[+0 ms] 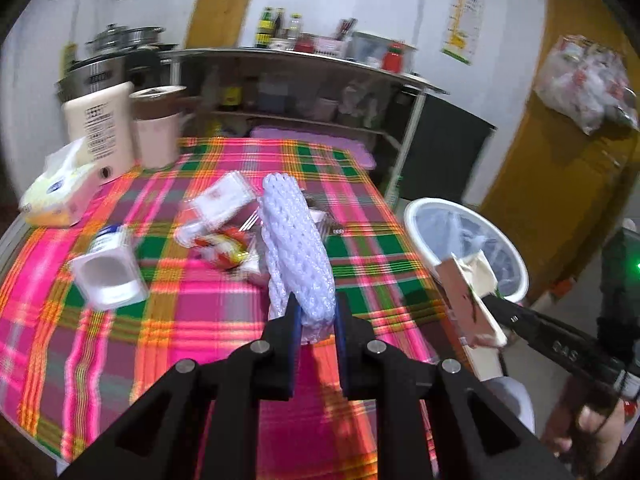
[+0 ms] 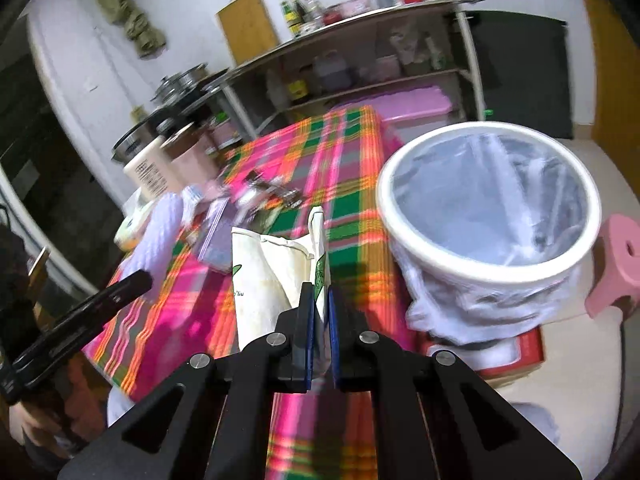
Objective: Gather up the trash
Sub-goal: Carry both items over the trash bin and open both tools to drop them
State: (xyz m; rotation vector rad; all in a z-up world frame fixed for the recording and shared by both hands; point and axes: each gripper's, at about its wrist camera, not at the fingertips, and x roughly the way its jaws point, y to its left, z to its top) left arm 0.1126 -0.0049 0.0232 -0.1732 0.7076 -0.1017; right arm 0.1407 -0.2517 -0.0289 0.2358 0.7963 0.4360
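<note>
My left gripper (image 1: 316,312) is shut on a white foam net sleeve (image 1: 296,248), lifted above the plaid tablecloth (image 1: 200,320). My right gripper (image 2: 319,300) is shut on the edge of a cream paper carton (image 2: 272,280); in the left wrist view that carton (image 1: 472,300) hangs near the bin. The white bin (image 2: 488,200), lined with a clear bag, stands just off the table's right edge; the left wrist view has the bin (image 1: 464,240) at right. More litter lies mid-table: a white wrapper (image 1: 220,200), a red-yellow packet (image 1: 228,248) and an empty white tub (image 1: 108,276).
A tissue pack (image 1: 60,196), a cream bottle (image 1: 100,128) and a pink mug (image 1: 160,136) stand at the table's far left. A metal shelf (image 1: 300,92) with bottles backs the table. A pink stool (image 2: 616,264) sits right of the bin. A hand (image 1: 588,432) holds the right gripper.
</note>
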